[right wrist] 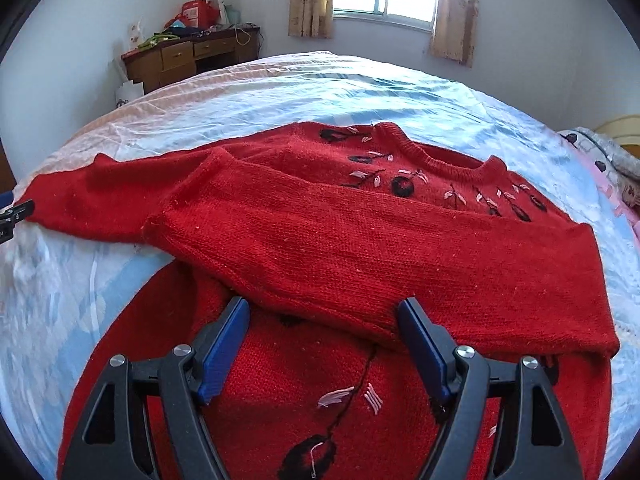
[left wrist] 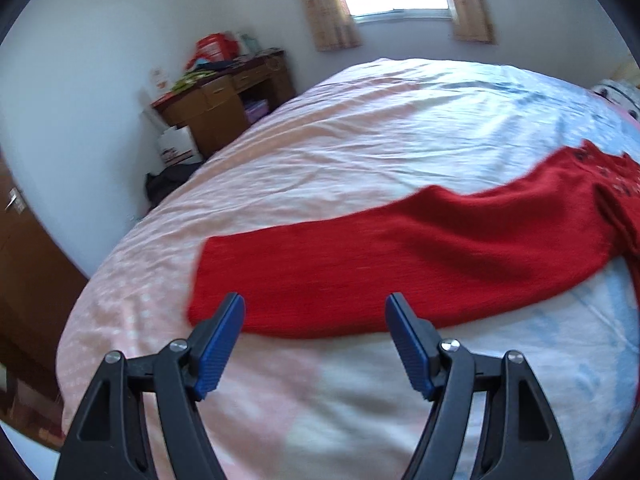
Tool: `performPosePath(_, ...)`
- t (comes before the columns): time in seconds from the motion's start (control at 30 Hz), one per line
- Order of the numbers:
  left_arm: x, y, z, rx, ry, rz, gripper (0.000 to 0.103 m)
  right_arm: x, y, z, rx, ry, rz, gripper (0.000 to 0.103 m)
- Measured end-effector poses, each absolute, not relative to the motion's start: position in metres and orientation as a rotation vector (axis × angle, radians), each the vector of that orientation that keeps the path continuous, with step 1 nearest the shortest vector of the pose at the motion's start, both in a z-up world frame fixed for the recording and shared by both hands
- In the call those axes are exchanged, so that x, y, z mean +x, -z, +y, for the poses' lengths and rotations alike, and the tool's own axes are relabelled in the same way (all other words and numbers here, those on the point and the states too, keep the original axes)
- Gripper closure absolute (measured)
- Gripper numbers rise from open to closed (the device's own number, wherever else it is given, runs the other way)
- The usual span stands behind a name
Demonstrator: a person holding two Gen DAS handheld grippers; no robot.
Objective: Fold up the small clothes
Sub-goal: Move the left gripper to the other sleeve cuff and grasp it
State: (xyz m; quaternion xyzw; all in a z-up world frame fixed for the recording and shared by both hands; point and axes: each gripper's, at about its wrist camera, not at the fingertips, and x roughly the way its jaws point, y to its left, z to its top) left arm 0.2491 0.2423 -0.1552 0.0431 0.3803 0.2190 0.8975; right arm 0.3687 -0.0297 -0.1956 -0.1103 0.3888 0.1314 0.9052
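While the red sweater (right wrist: pixel 360 248) lies flat on the bed (right wrist: pixel 280 96), one sleeve (right wrist: pixel 340 256) crosses its chest. Left gripper (left wrist: pixel 316 312) and right gripper (right wrist: pixel 324 316): both agape, holding nothing.

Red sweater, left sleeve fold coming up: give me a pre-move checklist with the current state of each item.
1. Left gripper open, holding nothing: ok.
2. Left gripper lined up with the outstretched sleeve cuff: ok, the cuff end lies just ahead between the fingers; contact cannot tell.
3. Right gripper open and clear of fabric: ok, open above the red sweater; touching cannot tell.
4. Other sleeve already folded across the chest: ok.
5. Sweater body flat on the bed: ok where visible; the hem is hidden by the gripper.
6. Image sharp enough to judge the grasp: not ok, the left wrist view is motion-blurred.
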Motion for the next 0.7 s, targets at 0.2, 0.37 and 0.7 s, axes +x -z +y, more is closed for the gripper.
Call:
performPosePath(0.2, 0.232, 0.152, 0.303, -0.029, -0.601, 0.773, 0.028, 0.367, 0.196, -0.027, -0.236, -0.265, 0.798, 0.025)
performPosePath(0.37, 0.22, 0.153, 0.337, -0.179, -0.632, 0.749, 0.029, 0.367, 0.196, -0.028, -0.238, -0.264, 0.797, 0.025)
performPosePath(0.7, 0.246, 0.176, 0.346, -0.353, -0.562, 0.78, 0.044, 0.367, 0.195, -0.03, -0.234, -0.263, 0.794, 0.025)
